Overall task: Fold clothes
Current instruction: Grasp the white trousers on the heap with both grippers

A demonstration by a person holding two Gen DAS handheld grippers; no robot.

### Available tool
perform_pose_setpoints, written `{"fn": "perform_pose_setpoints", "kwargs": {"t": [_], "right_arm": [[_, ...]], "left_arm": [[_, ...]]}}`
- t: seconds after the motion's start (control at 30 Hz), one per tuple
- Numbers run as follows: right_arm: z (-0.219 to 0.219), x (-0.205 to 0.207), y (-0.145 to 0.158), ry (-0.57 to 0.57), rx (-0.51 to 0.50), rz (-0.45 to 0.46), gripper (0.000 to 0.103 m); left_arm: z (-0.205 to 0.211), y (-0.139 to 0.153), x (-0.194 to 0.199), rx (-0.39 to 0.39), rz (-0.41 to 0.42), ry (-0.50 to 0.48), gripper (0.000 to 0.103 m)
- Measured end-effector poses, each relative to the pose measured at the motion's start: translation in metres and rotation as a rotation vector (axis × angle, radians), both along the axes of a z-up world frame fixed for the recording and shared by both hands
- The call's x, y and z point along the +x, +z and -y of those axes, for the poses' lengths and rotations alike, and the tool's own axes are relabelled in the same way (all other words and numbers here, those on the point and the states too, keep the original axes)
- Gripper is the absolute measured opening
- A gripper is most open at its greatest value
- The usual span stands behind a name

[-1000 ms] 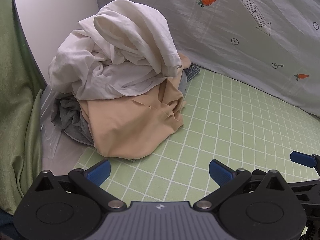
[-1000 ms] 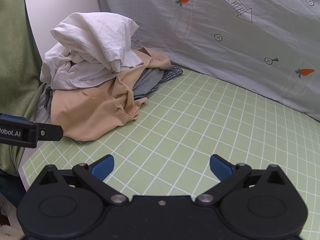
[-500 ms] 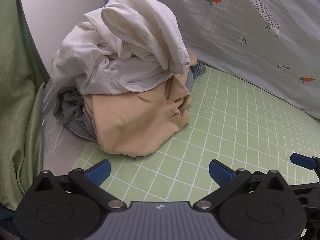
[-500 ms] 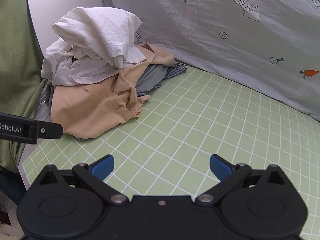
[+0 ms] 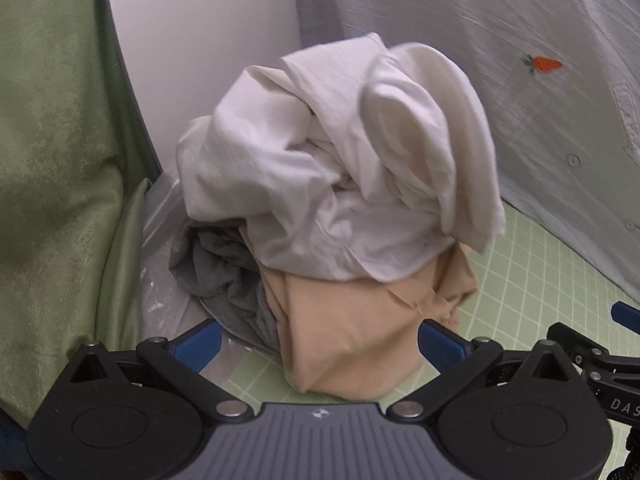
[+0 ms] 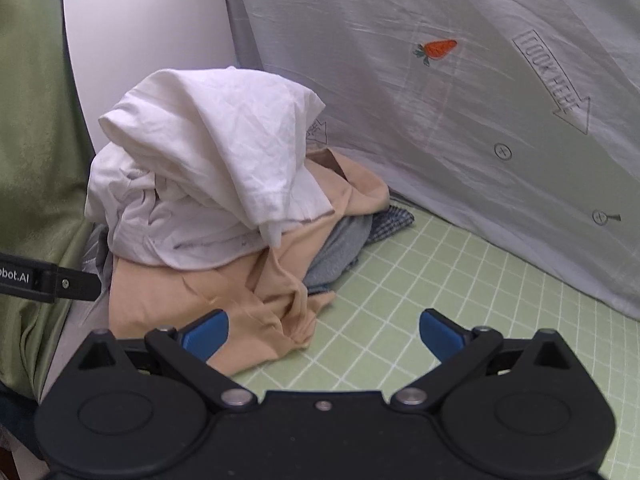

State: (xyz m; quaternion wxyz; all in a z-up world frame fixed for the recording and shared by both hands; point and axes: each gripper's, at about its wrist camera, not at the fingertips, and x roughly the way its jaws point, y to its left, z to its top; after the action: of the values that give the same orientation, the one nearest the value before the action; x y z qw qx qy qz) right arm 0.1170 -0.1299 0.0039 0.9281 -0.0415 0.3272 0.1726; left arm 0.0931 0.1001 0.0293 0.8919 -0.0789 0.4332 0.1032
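Note:
A pile of clothes stands at the left end of a green grid mat [image 5: 532,280]. White garments [image 5: 340,168] lie on top, a tan garment [image 5: 352,320] lies under them, and grey clothes [image 5: 224,272] show at the left. In the right wrist view the white garments [image 6: 208,176] top the tan garment [image 6: 224,296], with grey and checked cloth [image 6: 352,240] behind. My left gripper [image 5: 320,344] is open and empty, close in front of the tan garment. My right gripper [image 6: 324,330] is open and empty, just right of the pile's front edge.
A grey sheet with carrot prints [image 6: 440,92] hangs behind the mat. A green curtain [image 5: 56,160] hangs at the left beside a white panel [image 5: 200,48]. Clear plastic [image 5: 160,280] lies left of the pile. The mat [image 6: 460,288] extends to the right.
Both grippers have moved forward and left toward the clothes pile, which now looks larger and nearer. Both stay open. The pile itself has not moved.

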Motion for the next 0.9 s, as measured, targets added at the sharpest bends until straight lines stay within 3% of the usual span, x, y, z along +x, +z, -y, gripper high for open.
{"fn": "perform_pose_setpoints", "kwargs": {"t": [0.17, 0.27, 0.33, 0.43, 0.47, 0.5, 0.53, 0.63, 0.73, 0.9], "right_arm": [[-0.029, 0.056, 0.013, 0.029, -0.005, 0.023, 0.102], [-0.045, 0.088, 0.015, 0.055, -0.003, 0.019, 0.092], [-0.057, 0.104, 0.014, 0.072, 0.002, 0.01, 0.081], [-0.049, 0.107, 0.012, 0.049, 0.016, 0.017, 0.045], [-0.04, 0.104, 0.011, 0.029, 0.021, 0.023, 0.026], [-0.032, 0.101, 0.011, 0.009, 0.025, 0.029, 0.005], [-0.024, 0.098, 0.011, -0.01, 0.029, 0.035, 0.006], [0.0, 0.089, 0.01, -0.07, 0.042, 0.053, 0.006], [0.024, 0.081, 0.008, -0.129, 0.055, 0.071, 0.005], [0.059, 0.067, -0.01, -0.236, 0.063, 0.003, 0.005]], "left_arm": [[-0.048, 0.017, 0.05, -0.033, 0.021, 0.088, 0.101], [-0.07, 0.016, 0.077, -0.081, 0.011, 0.113, 0.092], [-0.08, 0.01, 0.091, -0.138, -0.001, 0.113, 0.08], [-0.089, 0.002, 0.099, -0.222, 0.01, 0.122, 0.057], [-0.09, 0.0, 0.1, -0.239, 0.019, 0.131, 0.055], [-0.089, 0.0, 0.099, -0.243, 0.039, 0.138, 0.045], [-0.087, 0.001, 0.097, -0.238, 0.06, 0.14, 0.031], [-0.076, 0.005, 0.09, -0.182, 0.078, 0.148, 0.023], [-0.062, 0.008, 0.082, -0.132, 0.086, 0.125, 0.019], [-0.036, 0.008, 0.068, -0.09, 0.085, 0.08, 0.018]]}}
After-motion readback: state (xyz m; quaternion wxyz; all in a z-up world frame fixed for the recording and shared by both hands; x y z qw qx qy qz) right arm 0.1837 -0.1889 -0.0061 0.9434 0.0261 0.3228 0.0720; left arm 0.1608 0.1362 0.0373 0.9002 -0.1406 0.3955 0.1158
